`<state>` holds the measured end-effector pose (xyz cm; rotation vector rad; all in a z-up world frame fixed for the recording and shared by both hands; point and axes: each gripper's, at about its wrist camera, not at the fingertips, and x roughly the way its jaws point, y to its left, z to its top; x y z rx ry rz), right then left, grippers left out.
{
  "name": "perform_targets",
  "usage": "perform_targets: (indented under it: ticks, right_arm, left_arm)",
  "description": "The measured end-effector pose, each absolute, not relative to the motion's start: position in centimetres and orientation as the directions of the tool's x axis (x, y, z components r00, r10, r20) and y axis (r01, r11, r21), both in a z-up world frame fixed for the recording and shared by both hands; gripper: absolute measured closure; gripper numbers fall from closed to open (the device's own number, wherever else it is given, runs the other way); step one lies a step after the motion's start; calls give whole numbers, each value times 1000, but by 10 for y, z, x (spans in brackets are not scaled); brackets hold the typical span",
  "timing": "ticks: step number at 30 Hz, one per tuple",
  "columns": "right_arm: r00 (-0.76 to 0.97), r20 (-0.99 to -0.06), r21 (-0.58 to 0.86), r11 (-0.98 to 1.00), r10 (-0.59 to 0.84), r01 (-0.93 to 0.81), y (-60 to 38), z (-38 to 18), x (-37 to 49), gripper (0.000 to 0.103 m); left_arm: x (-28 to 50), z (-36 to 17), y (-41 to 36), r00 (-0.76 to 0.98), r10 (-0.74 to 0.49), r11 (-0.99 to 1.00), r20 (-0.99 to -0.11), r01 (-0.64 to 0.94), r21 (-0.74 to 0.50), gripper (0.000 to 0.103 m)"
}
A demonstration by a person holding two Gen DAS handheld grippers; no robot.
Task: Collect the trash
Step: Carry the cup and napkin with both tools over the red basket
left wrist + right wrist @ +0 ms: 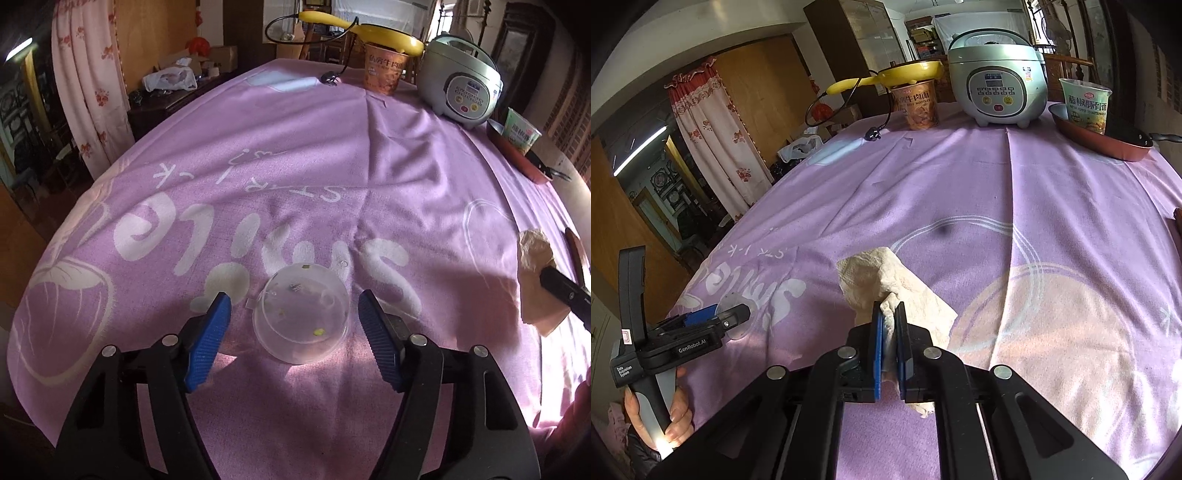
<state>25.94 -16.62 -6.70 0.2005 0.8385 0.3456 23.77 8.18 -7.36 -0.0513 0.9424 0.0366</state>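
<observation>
A clear plastic cup [301,314] with crumbs in it sits on the purple tablecloth [295,166], between the blue pads of my open left gripper [293,306], which straddles it without touching. My right gripper [889,314] is shut on a crumpled white paper napkin [882,280] and holds it just above the cloth. The napkin [535,254] and the right gripper's black finger show at the right edge of the left wrist view. The left gripper [716,317], held in a hand, shows at the lower left of the right wrist view.
At the far end of the table stand a brown instant noodle cup [918,107] under a yellow pan [908,72], a grey rice cooker [997,81], and a green noodle cup [1086,105] inside a red frying pan [1108,140]. A black power plug [873,134] lies near them.
</observation>
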Motion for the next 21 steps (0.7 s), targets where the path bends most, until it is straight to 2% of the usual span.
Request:
perform_targets:
  ticks: [1,2,3,4,9,14,21]
  right_arm:
    - [617,-691,308,926,376,-219,-166,-67,260,94]
    - [616,-692,308,926,376,-219,-166,-67,260,94]
    - [615,-693,309,926,376,-217,-165,-68,260,94]
    - [614,-693,311,925,377,-218,-165,-68,260,94]
    - [636,-666,327,919,389,-219,-168,-64,258,97]
    - [628,-642,380,894,441,-239,-171,-63,258,97]
    - [616,-603,458,852,507,-253,-166,-53,243,97]
  left_arm:
    - [237,-75,77,589,23,999,-808,-41,-2,35]
    - [237,-75,72,589,31,999,-808,-28,18,40]
    - [237,-77,69,587,36,999,-808,-20,30,50]
    - [238,-78,68,585,42,999,-810,-19,38,52]
    - [229,-68,75,636,19,999,-771,-35,-5,53]
    - [216,-61,82,639,-8,998,-769,-46,-48,53]
    - [175,-23,101,704,-3,995,-710,-66,-69,53]
